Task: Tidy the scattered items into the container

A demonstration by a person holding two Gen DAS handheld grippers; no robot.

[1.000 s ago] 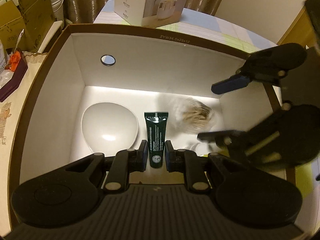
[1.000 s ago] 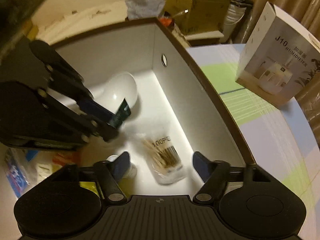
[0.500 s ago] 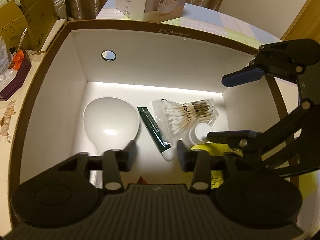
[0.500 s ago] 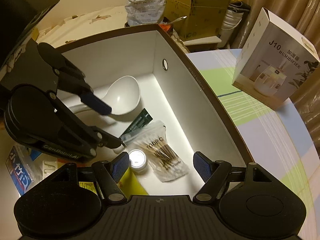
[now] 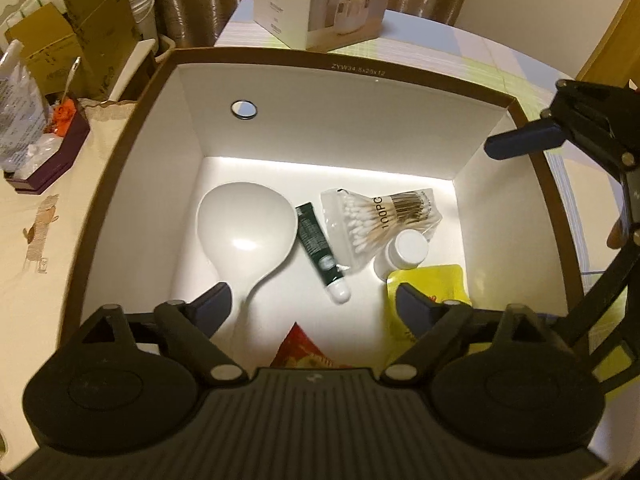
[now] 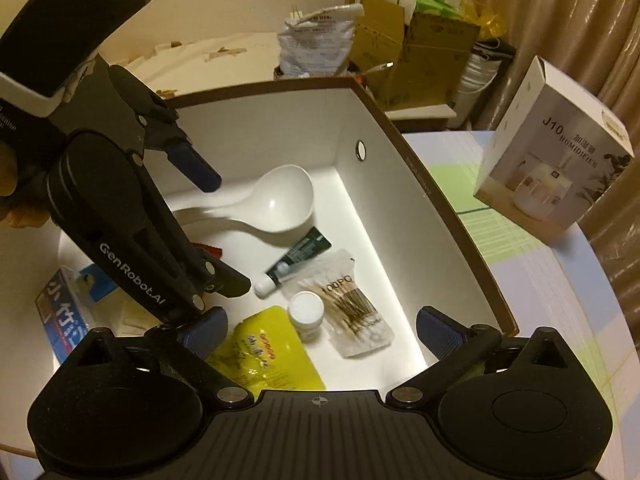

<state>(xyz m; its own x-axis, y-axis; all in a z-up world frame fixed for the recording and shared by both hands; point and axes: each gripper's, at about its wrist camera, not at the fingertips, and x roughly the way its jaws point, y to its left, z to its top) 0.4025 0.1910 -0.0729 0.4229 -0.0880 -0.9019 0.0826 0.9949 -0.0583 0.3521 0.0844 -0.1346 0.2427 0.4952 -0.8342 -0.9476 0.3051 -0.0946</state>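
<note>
The container is a brown-rimmed box [image 5: 360, 65] with white walls [image 6: 384, 216]. On its floor lie a white spoon [image 5: 244, 228], a dark green tube [image 5: 318, 240], a bag of cotton swabs [image 5: 384, 216], a small white bottle [image 5: 404, 250], a yellow pouch [image 5: 434, 284] and a red packet [image 5: 304, 350]. My left gripper [image 5: 314, 300] hangs over the box, its jaws opening with nothing between them. My right gripper [image 6: 322, 328] hovers above the bottle [image 6: 306, 312] and pouch [image 6: 268, 356], its jaws also opening and empty. One of its blue pads [image 5: 520, 145] shows at the box's right wall.
A white humidifier carton [image 6: 552, 168] stands on the checked tablecloth [image 6: 540, 280] beyond the box. Cardboard boxes [image 6: 420, 40] and a plastic bag are stacked behind. A blue and white packet [image 6: 64, 320] lies at the left. A maroon tray [image 5: 48, 148] sits on the cream cloth.
The left gripper let go of the green tube, which now lies on the box floor. The swab bag has settled beside it. Both grippers' jaws spread wider, and the right one drew back.
</note>
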